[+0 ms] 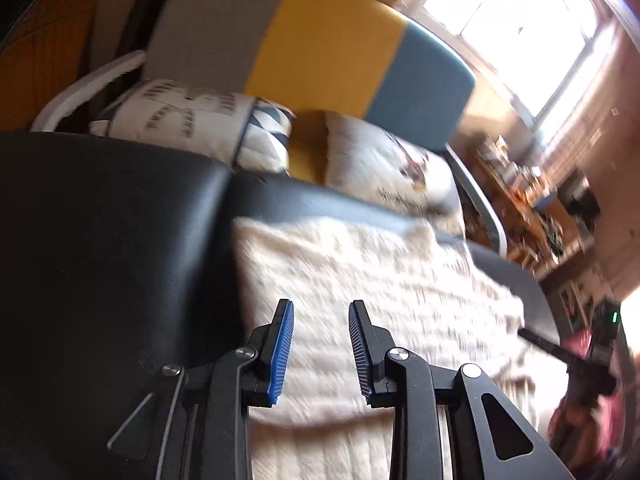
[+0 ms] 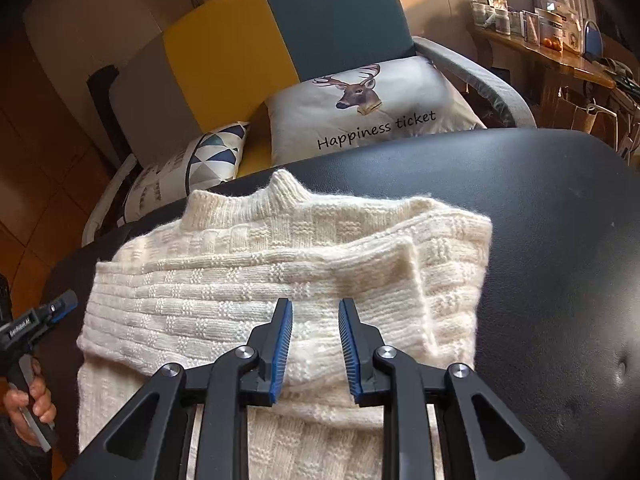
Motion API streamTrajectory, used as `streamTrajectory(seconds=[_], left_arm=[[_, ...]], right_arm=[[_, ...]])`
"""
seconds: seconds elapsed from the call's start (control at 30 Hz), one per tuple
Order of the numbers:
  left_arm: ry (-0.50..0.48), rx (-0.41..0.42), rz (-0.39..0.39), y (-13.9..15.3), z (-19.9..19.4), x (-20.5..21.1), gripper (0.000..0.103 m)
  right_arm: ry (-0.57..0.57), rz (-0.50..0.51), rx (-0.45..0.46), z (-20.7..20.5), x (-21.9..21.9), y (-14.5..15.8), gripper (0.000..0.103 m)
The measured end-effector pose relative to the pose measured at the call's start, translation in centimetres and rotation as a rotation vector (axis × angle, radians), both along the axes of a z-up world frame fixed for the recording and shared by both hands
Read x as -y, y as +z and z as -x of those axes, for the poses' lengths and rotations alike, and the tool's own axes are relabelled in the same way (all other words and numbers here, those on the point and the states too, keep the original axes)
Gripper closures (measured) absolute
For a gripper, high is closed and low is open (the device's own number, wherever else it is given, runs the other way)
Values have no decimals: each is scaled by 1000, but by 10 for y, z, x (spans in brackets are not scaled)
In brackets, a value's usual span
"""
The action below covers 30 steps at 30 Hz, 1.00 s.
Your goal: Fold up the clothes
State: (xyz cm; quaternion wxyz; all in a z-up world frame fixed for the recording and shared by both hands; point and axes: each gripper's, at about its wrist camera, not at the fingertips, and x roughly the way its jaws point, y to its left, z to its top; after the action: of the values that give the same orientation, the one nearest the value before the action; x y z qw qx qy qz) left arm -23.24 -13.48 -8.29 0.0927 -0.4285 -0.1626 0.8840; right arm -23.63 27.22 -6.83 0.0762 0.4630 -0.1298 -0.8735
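While we looked along both tools, a cream knit sweater [image 2: 280,280] lay partly folded on a black padded surface [image 2: 560,240]. It filled the centre and lower half of the right wrist view, with its collar toward the top of the frame and one ribbed sleeve folded across the body. In the left wrist view the sweater [image 1: 380,280] was blurred and ran from the centre to the lower right.

Our right gripper [image 2: 315,348] sat at the bottom centre of its frame, its blue-padded fingers spread apart over the sweater and pinching nothing. Our left gripper [image 1: 321,350] sat at the bottom centre of its own frame, fingers likewise spread and empty above the sweater's near edge. At the left edge of the right wrist view we saw the left gripper again, held by a hand [image 2: 32,412].

Beyond the black surface, in the upper half of both frames, stood a chair [image 2: 280,40] with grey, yellow and blue panels. On it rested a deer cushion [image 2: 380,112] reading "Happiness ticket" and a cushion with blue triangles [image 2: 216,152]. At the upper right was a cluttered wooden shelf [image 2: 540,52].
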Motion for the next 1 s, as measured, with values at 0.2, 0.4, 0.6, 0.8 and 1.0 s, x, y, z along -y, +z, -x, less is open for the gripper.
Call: streamTrajectory(seconds=[0.2,0.4,0.6,0.8,1.0], left_arm=[[16,36,44,-29,-2,-3,74],[3,-25,132,-36,-13,-4,75],[16,-9,136,-18,-19,0,74],[28,-12,-99,4,-95,40,54],[12,57,-207,-12,-187,69,53]], right_arm=[[-47,-20,-3,-1,-20,-5,80],[-71,-111,42,10,-24,-38,80],[-76,-69,60,6,-31,-25,78],[-49,166,5,-72,-57,4,74],[-68,347,109,-180,-116,-14,71]])
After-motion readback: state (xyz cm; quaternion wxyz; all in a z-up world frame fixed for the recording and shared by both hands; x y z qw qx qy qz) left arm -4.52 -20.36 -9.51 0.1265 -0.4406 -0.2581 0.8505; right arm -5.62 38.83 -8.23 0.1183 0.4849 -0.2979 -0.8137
